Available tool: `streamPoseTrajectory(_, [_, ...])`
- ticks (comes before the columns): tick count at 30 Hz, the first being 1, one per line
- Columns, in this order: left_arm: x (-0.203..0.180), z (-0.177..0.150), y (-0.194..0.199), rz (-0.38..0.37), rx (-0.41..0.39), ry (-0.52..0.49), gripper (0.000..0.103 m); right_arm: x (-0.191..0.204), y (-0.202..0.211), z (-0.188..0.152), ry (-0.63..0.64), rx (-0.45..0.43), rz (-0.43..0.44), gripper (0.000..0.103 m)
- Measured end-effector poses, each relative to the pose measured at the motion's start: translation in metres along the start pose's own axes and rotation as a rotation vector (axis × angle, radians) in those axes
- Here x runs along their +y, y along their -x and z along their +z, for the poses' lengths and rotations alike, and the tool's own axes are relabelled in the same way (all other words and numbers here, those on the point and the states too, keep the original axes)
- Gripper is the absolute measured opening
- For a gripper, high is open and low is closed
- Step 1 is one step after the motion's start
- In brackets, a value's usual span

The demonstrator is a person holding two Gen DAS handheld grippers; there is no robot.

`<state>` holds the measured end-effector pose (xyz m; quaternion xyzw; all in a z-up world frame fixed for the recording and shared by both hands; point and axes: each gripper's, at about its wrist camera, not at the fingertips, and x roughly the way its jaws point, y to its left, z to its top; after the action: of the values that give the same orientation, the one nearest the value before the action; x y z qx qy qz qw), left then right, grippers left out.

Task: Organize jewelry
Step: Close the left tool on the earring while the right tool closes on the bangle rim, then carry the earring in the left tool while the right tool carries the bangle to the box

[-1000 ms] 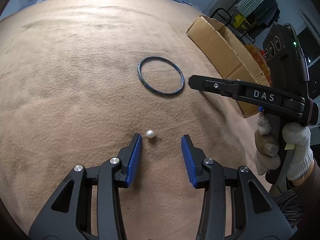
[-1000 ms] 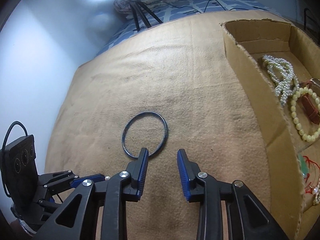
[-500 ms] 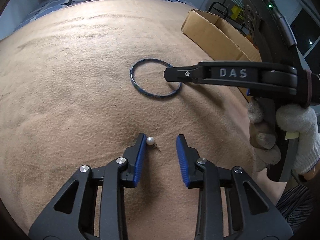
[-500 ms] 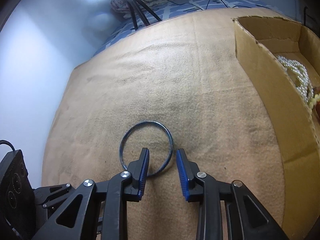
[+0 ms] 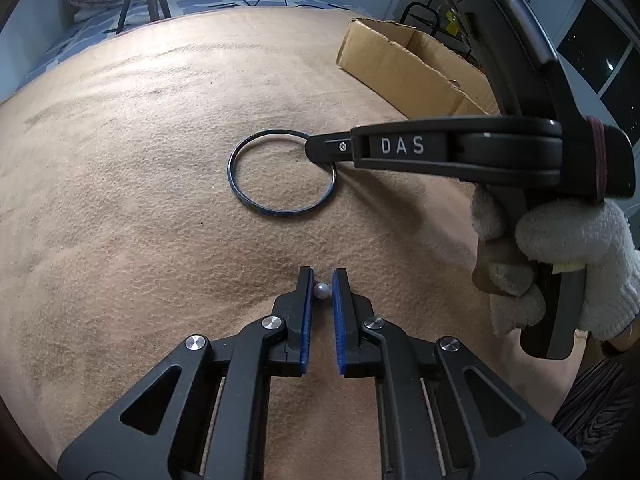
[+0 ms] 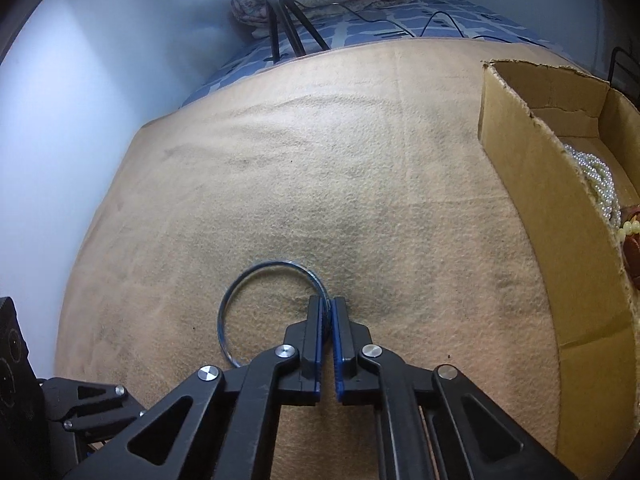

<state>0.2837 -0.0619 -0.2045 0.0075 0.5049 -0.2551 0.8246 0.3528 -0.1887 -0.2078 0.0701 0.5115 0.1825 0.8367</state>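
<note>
A small white pearl earring (image 5: 321, 290) sits on the tan blanket, pinched between the blue pads of my left gripper (image 5: 322, 280), which is shut on it. A thin dark blue bangle (image 5: 256, 202) lies flat on the blanket farther out. My right gripper (image 6: 327, 309) is shut on the bangle's right rim (image 6: 256, 276); in the left wrist view it reaches in from the right (image 5: 320, 148). The cardboard box (image 6: 532, 216) at the right holds pearl strands (image 6: 600, 184) and beaded jewelry.
The tan blanket (image 6: 320, 160) covers a bed. A tripod (image 6: 288, 28) and folded quilts stand at the far end. The box's near wall (image 5: 400, 68) rises right of the bangle. A black device (image 6: 16, 360) sits at lower left.
My left gripper has closed on the pearl earring. My right gripper has moved down and forward onto the bangle's rim and closed on it.
</note>
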Motion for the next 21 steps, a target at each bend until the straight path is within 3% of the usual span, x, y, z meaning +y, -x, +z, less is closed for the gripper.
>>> streamPoseTrajectory(14, [-0.016, -0.017, 0.016, 0.016, -0.033, -0.061, 0.006, 0.006, 0.027, 0.001, 0.054, -0.068, -0.015, 0.001])
streamPoseTrajectory(21, [-0.014, -0.015, 0.033, 0.006, -0.064, -0.044, 0.006, 0.015, 0.045, 0.003, 0.100, -0.107, -0.019, 0.001])
